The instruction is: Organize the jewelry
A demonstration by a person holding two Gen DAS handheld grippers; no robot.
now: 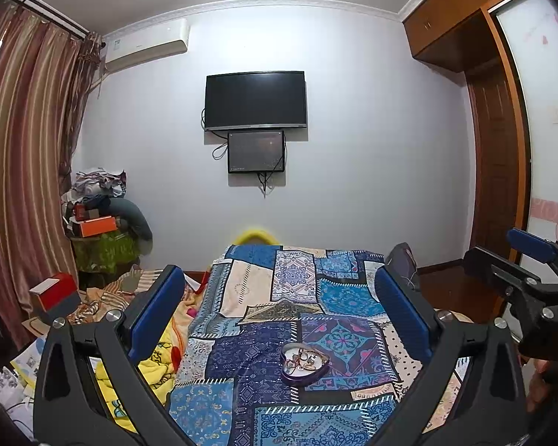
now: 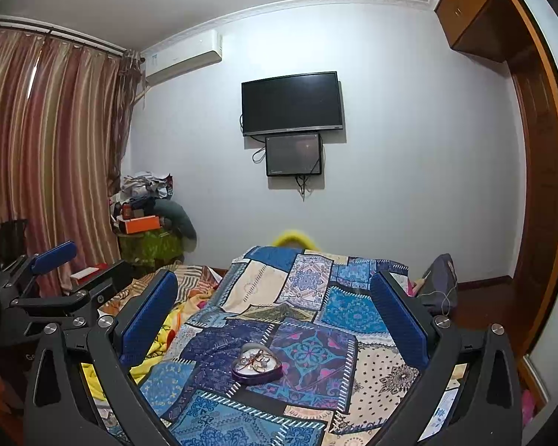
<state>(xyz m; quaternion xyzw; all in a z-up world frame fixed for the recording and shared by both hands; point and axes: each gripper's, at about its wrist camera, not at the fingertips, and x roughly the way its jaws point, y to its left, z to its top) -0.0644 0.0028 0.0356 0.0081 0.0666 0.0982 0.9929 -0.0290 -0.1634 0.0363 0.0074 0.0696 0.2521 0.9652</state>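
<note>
Left gripper (image 1: 279, 297): jaws spread wide, blue pads far apart, nothing between them, touching nothing. It hangs above the bed, pointed at the far wall.

Right gripper (image 2: 275, 297): same state, jaws wide, empty, no contact. It also shows at the right edge of the left wrist view, beside the left gripper and apart from it; there too its pads stand apart. The left gripper shows likewise at the left edge of the right wrist view.

Heart dish (image 1: 305, 364): purple wall, pale inside, sits flat on the patchwork quilt (image 1: 297, 297), ahead of both grippers and below them, roughly centred between each pair of fingers in view. Neither gripper touches it.

Jewelry (image 1: 303, 359): a small tangle of gold-tone and pale pieces lying inside the dish; looks like rings and bits of chain, too small to tell piece by piece. None visible on the quilt outside the dish.

Quilt covers the bed; yellow blanket (image 1: 160, 364) bunched along its left side.
</note>
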